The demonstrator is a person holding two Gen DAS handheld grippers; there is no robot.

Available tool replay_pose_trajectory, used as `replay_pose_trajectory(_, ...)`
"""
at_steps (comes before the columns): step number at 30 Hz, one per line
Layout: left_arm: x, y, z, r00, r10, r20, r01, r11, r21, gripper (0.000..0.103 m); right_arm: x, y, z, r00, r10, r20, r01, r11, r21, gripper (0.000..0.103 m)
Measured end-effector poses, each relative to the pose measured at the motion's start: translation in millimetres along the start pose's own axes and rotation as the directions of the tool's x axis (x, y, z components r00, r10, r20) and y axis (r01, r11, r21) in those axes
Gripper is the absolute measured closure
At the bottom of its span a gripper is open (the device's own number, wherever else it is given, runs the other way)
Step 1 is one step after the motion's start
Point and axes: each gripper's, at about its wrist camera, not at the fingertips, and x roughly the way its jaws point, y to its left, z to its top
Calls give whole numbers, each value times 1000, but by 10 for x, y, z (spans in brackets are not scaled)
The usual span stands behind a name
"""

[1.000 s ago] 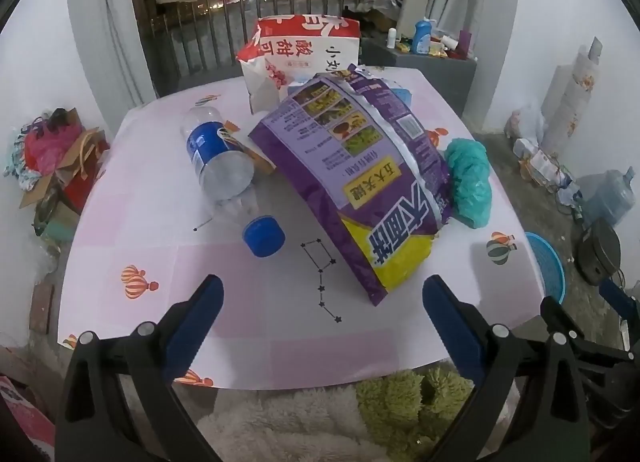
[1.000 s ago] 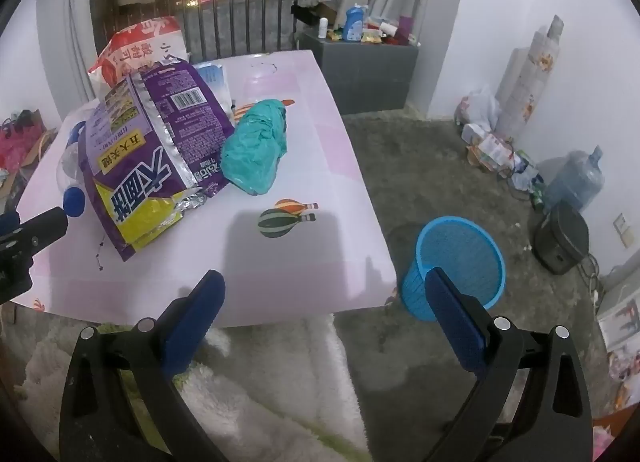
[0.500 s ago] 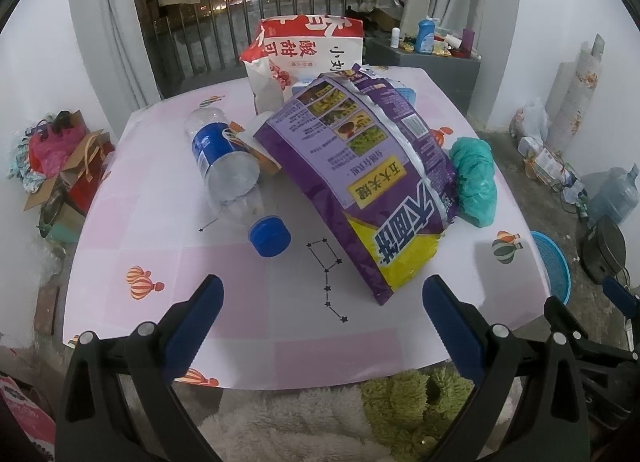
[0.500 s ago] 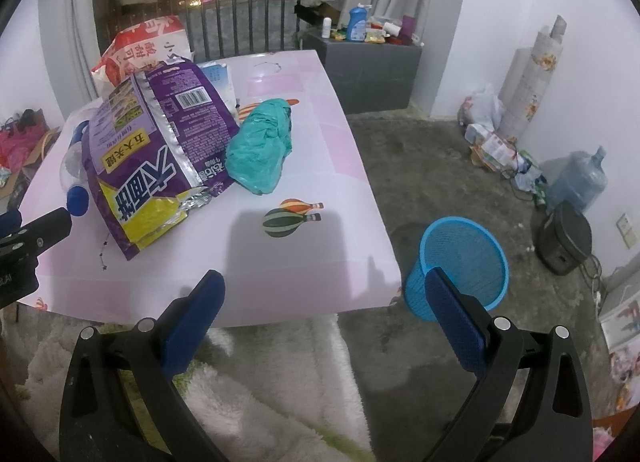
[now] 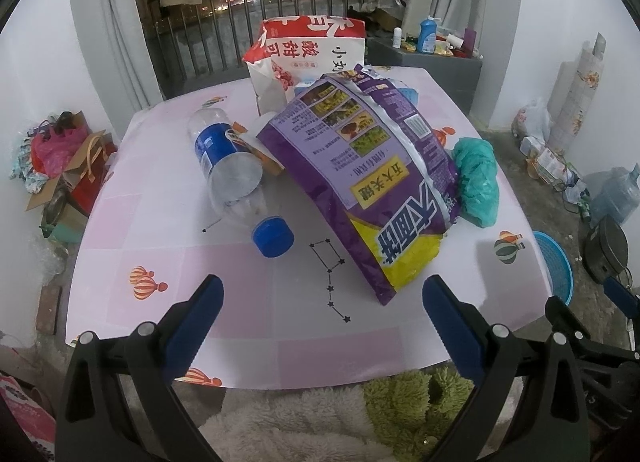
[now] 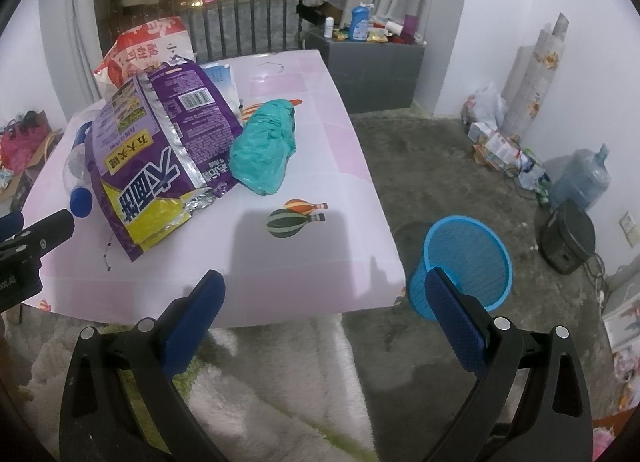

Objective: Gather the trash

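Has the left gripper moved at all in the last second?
Yes, slightly. In its own view the table's near edge and the bottle sit a little higher, so the open left gripper has eased back or tipped down slightly.

purple bag (image 5: 372, 182), teal bag (image 5: 476, 178), blue bin (image 6: 468, 258)

Two snack bags (image 5: 372, 182), one bottle (image 5: 228, 174)

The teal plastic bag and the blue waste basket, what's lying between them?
Nothing to pick up. In the right wrist view, only bare pink tabletop with printed balloons, then its edge and floor, separate the teal plastic bag from the blue waste basket.
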Motion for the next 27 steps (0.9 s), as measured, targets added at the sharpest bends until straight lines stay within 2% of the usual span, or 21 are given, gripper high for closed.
replay_pose_trajectory(27,-8,36,8,1000,7,4,-7,1000,-6,5,19,44,19,1000,1,-1,-1,1000,1,8)
